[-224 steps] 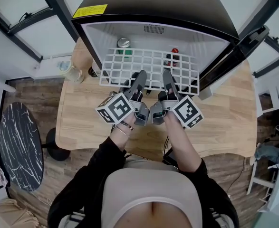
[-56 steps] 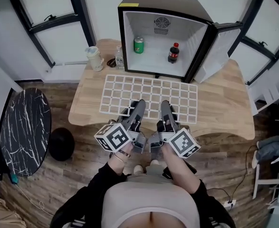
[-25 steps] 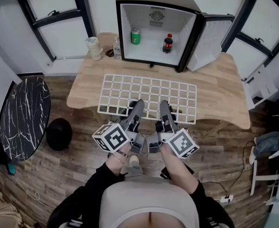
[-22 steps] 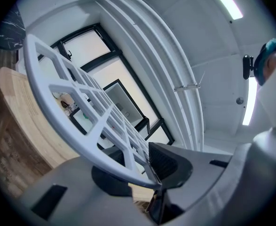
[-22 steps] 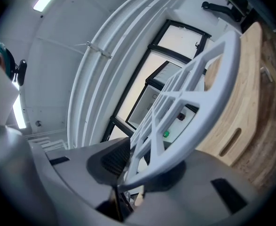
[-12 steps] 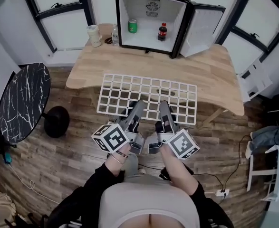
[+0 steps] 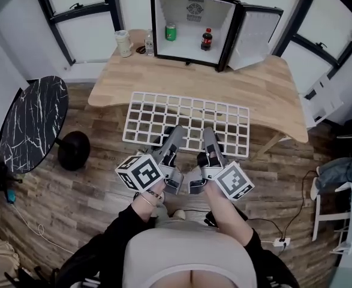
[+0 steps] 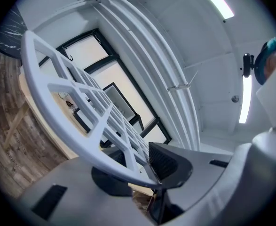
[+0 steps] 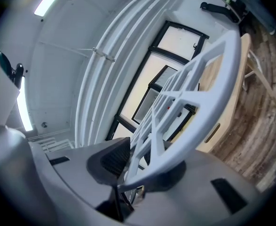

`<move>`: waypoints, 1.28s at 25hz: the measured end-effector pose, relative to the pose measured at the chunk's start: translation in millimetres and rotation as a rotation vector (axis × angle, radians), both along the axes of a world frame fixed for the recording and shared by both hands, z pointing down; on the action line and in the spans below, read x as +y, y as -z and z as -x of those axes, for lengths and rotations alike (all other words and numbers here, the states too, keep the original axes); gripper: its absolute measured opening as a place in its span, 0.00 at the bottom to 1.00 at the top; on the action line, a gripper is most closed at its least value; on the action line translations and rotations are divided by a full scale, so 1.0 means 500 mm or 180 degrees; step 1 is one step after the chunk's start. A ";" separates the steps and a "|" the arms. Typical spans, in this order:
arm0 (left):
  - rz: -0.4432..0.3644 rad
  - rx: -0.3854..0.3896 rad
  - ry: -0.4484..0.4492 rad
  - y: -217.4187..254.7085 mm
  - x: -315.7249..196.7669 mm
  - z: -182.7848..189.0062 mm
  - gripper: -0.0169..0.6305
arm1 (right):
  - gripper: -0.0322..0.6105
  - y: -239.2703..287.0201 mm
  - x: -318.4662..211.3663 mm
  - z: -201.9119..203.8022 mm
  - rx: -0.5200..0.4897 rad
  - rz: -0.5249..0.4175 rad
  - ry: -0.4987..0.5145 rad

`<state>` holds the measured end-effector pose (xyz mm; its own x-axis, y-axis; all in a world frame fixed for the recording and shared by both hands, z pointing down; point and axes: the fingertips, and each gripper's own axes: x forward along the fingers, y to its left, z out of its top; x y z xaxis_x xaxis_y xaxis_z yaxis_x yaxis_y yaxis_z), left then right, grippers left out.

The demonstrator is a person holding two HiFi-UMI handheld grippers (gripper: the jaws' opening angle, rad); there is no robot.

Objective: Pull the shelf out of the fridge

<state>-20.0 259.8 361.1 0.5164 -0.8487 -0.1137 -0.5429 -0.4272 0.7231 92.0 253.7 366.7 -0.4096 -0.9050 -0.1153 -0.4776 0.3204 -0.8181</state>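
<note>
My left claw and right claw clamp the shelf; a slip probably bangs the table's near edge.

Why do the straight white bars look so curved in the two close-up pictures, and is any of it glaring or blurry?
Left gripper view: the wide-angle lens bows the shelf and blackens the corners; a ceiling light strip glares white. Right gripper view: the same bowing and dark corners. Head view: sharp and evenly lit; only the window frames lean at the edges.
</note>
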 end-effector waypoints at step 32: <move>0.0025 0.0079 -0.0013 0.006 -0.057 0.026 0.19 | 0.22 0.017 -0.052 0.028 0.0142 -0.0080 -0.0053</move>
